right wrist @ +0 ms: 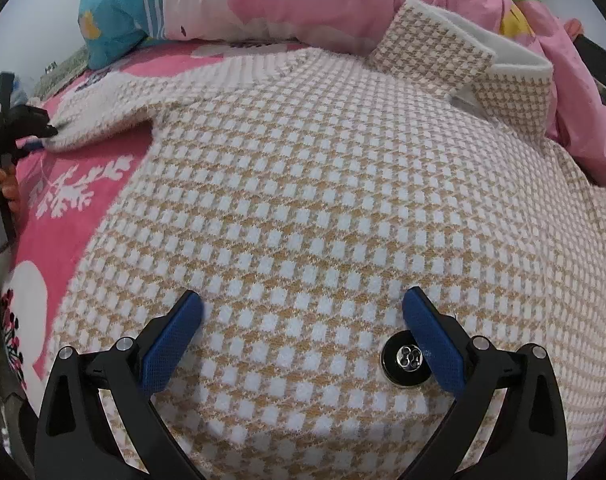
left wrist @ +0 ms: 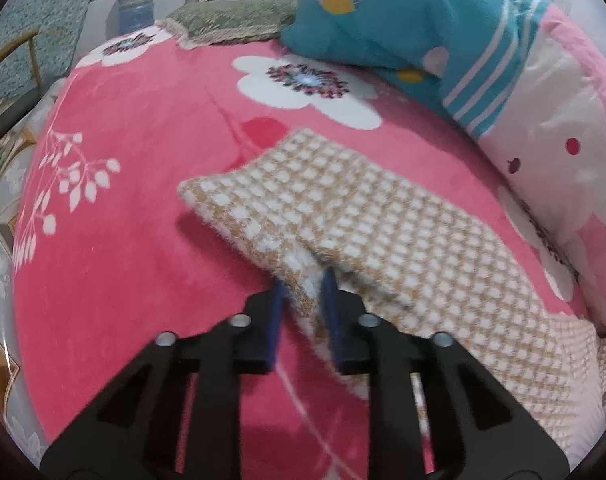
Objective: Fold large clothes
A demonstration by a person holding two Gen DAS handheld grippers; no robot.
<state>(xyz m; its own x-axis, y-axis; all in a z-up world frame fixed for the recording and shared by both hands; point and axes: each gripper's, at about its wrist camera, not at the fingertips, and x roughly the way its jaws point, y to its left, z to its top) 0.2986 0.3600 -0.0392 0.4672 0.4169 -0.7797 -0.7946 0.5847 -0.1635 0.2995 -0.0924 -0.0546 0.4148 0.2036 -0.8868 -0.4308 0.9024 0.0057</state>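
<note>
1. Your left gripper (left wrist: 305, 280) is pinched down on the sleeve (left wrist: 303, 204) of the checked cardigan (right wrist: 303, 200), fabric bunched between the blue pads; your right gripper (right wrist: 303, 308) hovers spread wide over the body, holding nothing.
2. Cardigan lies flat on the pink floral blanket (left wrist: 123, 240), collar (right wrist: 455, 48) toward the quilt (right wrist: 303, 4), a black button (right wrist: 408, 358) just beside your right pad.
3. You look to be on the first fold: sleeve in across the body.
4. Next move calls for carrying that sleeve over the chest and laying it smooth; the right gripper could pin the body so it doesn't drag.
5. Teal pillow (left wrist: 403, 20) sits well apart.
</note>
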